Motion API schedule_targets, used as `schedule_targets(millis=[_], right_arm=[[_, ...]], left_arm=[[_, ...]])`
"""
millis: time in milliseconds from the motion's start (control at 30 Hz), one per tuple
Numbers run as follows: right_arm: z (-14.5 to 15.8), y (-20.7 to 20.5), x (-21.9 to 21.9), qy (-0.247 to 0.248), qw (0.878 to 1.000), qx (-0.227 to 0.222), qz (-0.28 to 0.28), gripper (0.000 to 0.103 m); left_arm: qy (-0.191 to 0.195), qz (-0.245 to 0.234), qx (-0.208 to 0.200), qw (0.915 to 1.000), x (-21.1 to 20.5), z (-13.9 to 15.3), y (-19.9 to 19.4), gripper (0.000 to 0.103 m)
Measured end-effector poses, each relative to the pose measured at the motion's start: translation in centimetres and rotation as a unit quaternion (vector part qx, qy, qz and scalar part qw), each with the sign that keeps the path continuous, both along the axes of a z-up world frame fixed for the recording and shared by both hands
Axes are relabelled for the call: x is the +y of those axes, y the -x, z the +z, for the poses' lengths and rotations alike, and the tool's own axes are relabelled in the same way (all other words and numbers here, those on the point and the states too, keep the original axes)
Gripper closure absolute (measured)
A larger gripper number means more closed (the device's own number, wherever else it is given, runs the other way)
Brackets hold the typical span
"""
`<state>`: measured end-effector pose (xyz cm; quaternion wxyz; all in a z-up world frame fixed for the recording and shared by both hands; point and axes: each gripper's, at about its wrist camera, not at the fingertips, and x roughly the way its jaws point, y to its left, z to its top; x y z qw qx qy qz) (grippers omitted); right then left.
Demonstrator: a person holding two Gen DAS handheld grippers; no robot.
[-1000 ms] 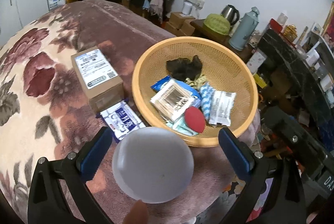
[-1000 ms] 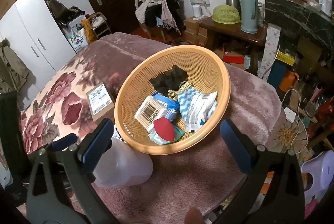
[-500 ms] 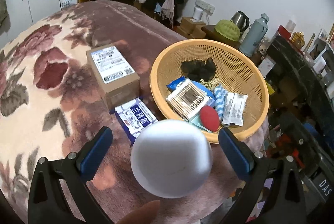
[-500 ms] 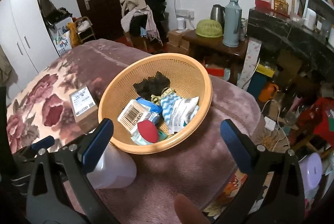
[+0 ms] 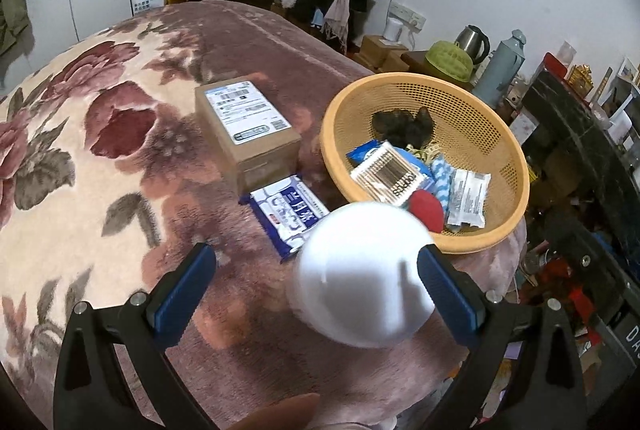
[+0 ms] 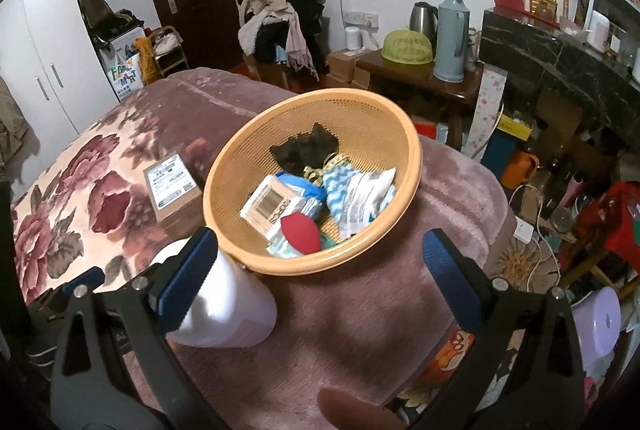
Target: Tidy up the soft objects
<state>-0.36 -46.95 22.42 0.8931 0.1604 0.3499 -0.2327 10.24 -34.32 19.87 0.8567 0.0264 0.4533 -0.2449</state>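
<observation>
1. The white bottle (image 5: 362,272) is blurred in the left wrist view, and its neck and cap cannot be made out; in the right wrist view the right gripper's finger (image 6: 188,270) covers part of it.
2. The left gripper (image 5: 316,282) has its jaws wide apart, the bottle lying between them near the right-hand pad; whether it touches that pad is unclear.
3. The right gripper (image 6: 320,270) is also spread wide and holds nothing.
4. Compared with half a second ago, the bottle sits further right in the left wrist view and now overlaps the basket (image 5: 516,165) rim.
5. The orange mesh basket holds a dark cloth (image 5: 402,127), a cotton-swab pack (image 5: 386,175), blue packets, a white sachet (image 5: 466,199) and a red puff (image 5: 428,216).
6. On the floral blanket (image 5: 80,157), a cardboard box (image 5: 248,135) touches a blue tissue pack (image 5: 290,213), left of the basket.
</observation>
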Motion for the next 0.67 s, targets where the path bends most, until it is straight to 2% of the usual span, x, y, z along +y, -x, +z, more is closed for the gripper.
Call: schedule_targets(millis=[433, 667], right_arm=[[-0.5, -0.4, 4.4, 0.003, 0.999, 0.006, 0.043, 0.000], [-0.7, -0.6, 7.4, 0.006, 0.997, 0.005, 0.071, 0.000]], left_arm=[[0.008, 0.029, 0.003, 0.9995, 4.9, -0.2, 0.4, 0.002], [0.016, 0.059, 0.007, 0.9981, 9.2, -1.0, 0.7, 0.002]])
